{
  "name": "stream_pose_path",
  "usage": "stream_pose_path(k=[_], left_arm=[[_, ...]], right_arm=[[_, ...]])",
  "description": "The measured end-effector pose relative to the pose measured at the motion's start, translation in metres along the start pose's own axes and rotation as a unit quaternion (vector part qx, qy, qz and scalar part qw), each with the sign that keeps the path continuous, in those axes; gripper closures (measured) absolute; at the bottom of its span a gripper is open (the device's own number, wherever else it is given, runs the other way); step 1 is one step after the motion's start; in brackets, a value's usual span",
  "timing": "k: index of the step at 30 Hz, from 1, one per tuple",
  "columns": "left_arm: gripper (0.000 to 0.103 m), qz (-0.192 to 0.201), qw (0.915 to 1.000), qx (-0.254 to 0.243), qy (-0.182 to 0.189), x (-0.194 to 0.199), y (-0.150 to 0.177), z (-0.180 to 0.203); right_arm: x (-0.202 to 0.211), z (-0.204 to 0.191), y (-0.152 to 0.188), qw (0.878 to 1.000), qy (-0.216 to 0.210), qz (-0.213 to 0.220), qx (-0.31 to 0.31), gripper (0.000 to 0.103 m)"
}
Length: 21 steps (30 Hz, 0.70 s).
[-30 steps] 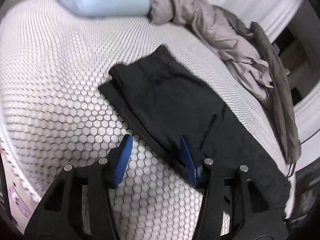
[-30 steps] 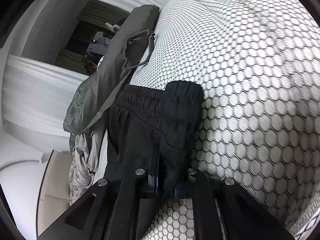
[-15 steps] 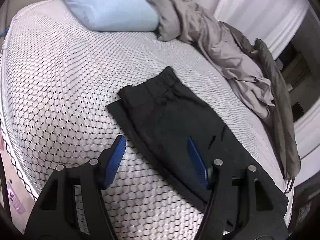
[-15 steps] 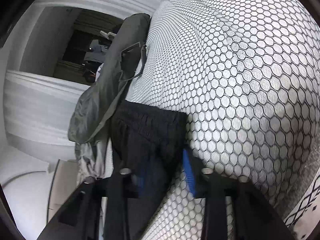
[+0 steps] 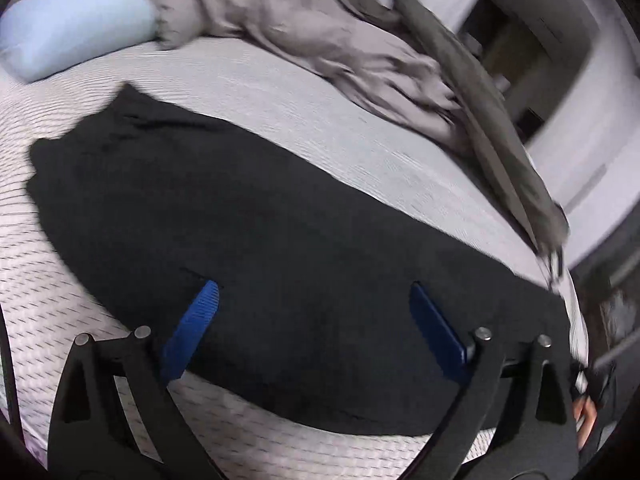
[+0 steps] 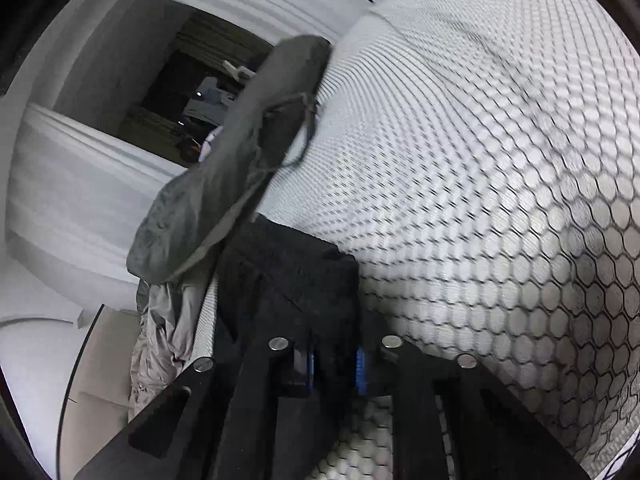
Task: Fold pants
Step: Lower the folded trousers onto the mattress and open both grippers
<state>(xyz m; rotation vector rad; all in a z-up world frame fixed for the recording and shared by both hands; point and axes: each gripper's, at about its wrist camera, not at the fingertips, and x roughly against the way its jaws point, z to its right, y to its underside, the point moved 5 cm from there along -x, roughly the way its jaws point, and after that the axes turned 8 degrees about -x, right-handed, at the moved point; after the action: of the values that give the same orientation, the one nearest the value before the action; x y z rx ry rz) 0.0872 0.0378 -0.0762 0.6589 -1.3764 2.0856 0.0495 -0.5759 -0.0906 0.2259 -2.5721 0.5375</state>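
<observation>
Black fabric is spread flat across the honeycomb-patterned bedspread [image 5: 304, 120]: the pants [image 5: 248, 216] are laid lengthwise, one end near the light blue pillow [image 5: 68, 32] and the other end at the near edge of the bed. In the left wrist view, the left gripper [image 5: 312, 320] is held just above the pants with its blue pads [image 5: 196, 320] spread wide apart; nothing is held between them. Whether the pads touch the cloth cannot be told (the frame is blurred).

In the right wrist view, the right gripper [image 6: 334, 368] is seen with its pads drawn close together, and a fold of the pants [image 6: 288, 276] is clamped between them. The gathered waistband end is seen ahead of the fingers, resting on the bedspread [image 6: 500, 184].

A crumpled grey-beige garment [image 5: 320, 44] is heaped on the far side of the bed, beside the pillow. A darker olive garment [image 6: 240, 160] is draped along the bed edge, next to the pants' waistband end.
</observation>
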Motion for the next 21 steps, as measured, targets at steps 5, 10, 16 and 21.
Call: stream_pose_path(k=[5,10,16,21], left_arm=[[0.008,-0.026,0.9972,-0.061,0.037,-0.012,0.02,0.063],[0.008,-0.04,0.9951,-0.07,0.057,-0.021,0.03,0.091],[0.009,-0.049,0.9978,-0.018,0.041,-0.026,0.025,0.065],[0.017,-0.071,0.9943,-0.002,0.079,-0.037,0.021,0.065]], right_arm=[[0.026,-0.088,0.024,0.993,-0.056,0.024,0.096,0.092],[0.01,-0.215,0.15,0.946,-0.161,-0.097,0.266,0.09],[-0.034,-0.235,0.315,0.84,-0.145,-0.334,0.403,0.04],[-0.005,-0.226,0.293,0.843,-0.141,-0.293,0.43,0.039]])
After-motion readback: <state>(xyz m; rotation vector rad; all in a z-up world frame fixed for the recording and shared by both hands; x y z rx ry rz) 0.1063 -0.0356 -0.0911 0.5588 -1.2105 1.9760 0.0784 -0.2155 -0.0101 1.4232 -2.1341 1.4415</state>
